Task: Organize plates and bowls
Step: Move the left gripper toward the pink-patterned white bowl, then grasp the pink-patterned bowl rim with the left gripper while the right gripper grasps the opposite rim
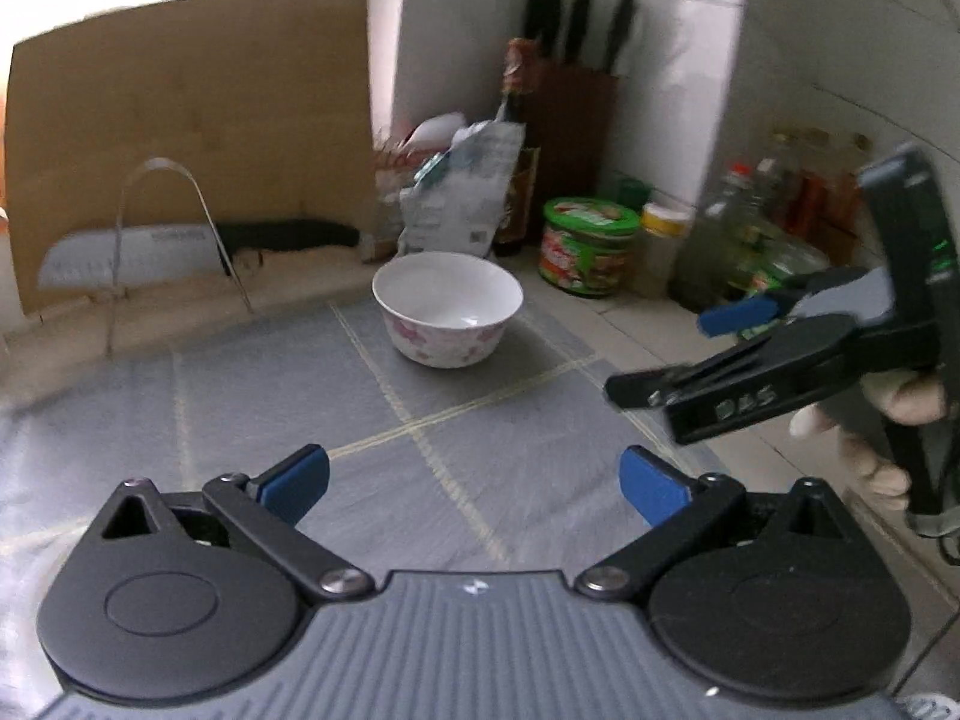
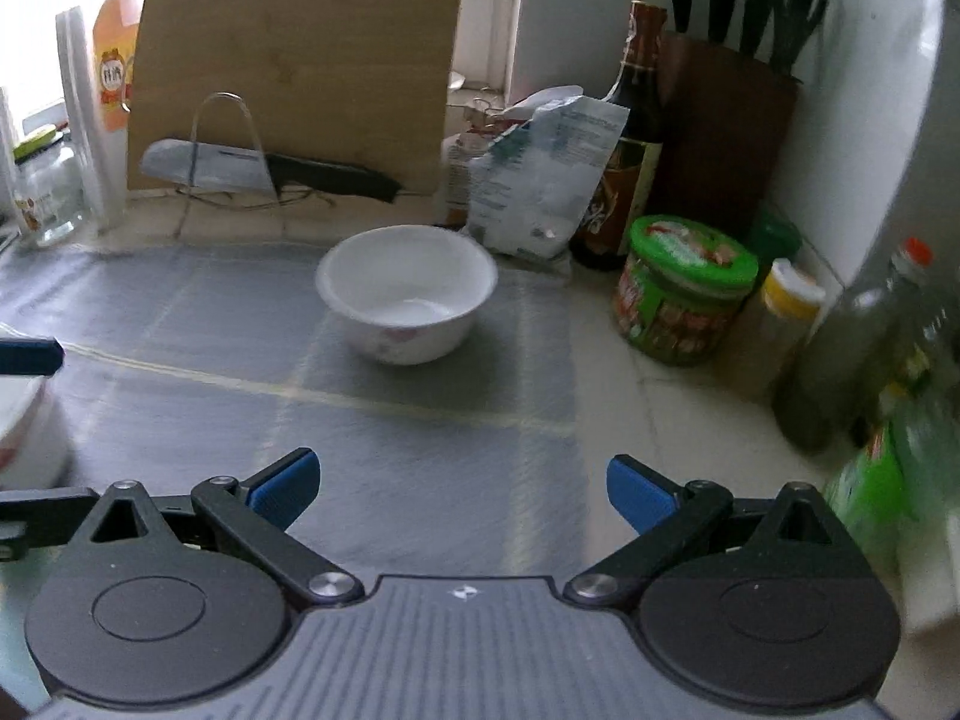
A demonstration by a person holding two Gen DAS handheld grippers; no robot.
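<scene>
A white bowl with a pink flower pattern [image 1: 447, 312] [image 2: 408, 294] stands upright and empty at the far side of a grey mat [image 1: 240, 408] [image 2: 420, 450]. My left gripper [image 1: 474, 480] is open over the mat, short of the bowl, nothing between its blue pads. My right gripper [image 2: 462, 486] is open too, also short of the bowl; in the left wrist view the right gripper [image 1: 666, 354] comes in from the right, held by a hand. A second white bowl [image 2: 21, 426] is cut off at the left edge, beside a left gripper pad [image 2: 30, 357].
A wooden cutting board [image 2: 294, 60] leans on the back wall behind a wire rack [image 2: 228, 144] and a knife [image 2: 204, 165]. A paper bag [image 2: 540, 186], sauce bottle [image 2: 630, 138], knife block [image 2: 726, 126], green-lidded jar [image 2: 684, 294] and several bottles [image 2: 852, 348] crowd the right side. A glass jar [image 2: 48, 192] stands left.
</scene>
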